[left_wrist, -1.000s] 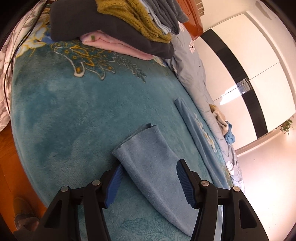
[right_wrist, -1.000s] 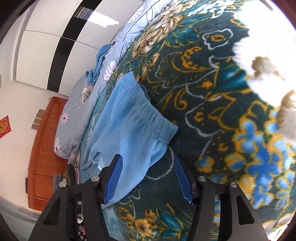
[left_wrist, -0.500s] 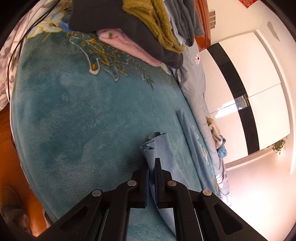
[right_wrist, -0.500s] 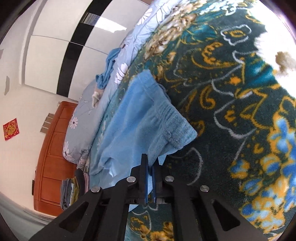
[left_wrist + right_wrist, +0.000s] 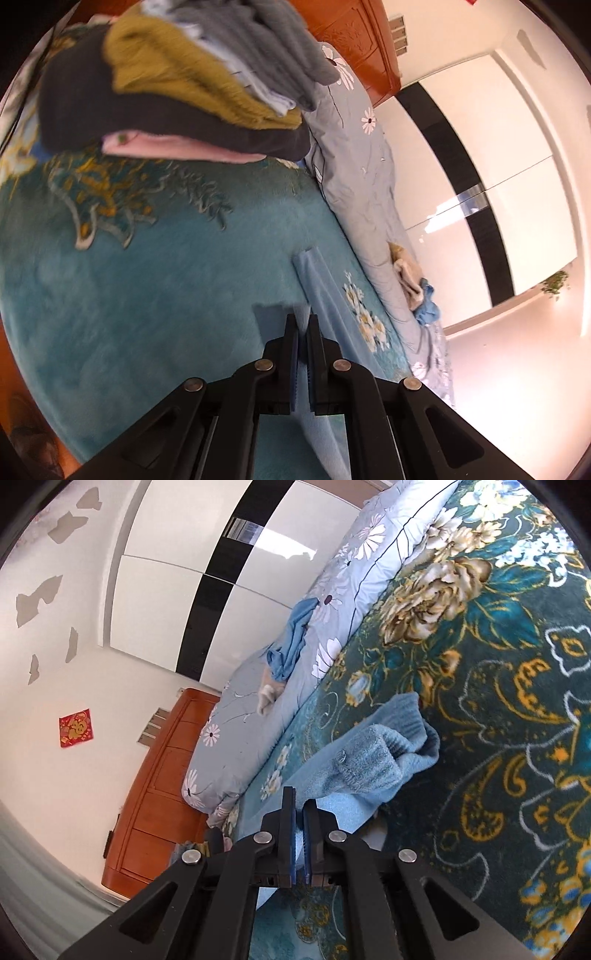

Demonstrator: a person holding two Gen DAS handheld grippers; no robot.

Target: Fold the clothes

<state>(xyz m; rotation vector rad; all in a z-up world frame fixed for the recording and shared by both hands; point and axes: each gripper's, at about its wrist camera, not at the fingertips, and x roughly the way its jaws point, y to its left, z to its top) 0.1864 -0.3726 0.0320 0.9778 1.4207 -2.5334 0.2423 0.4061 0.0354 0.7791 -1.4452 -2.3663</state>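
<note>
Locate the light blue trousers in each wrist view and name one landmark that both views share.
Left wrist: the light blue trousers run up from the bottom centre, a leg end pinched in the shut left gripper.
Right wrist: the trousers lie at centre, elastic waistband bunched, its edge pinched in the shut right gripper.
Shared landmark: the crumpled blue cloth on the grey floral quilt.

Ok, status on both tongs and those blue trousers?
Left tongs shut on trousers. Right tongs shut on waistband end. Nothing in the way.
</note>
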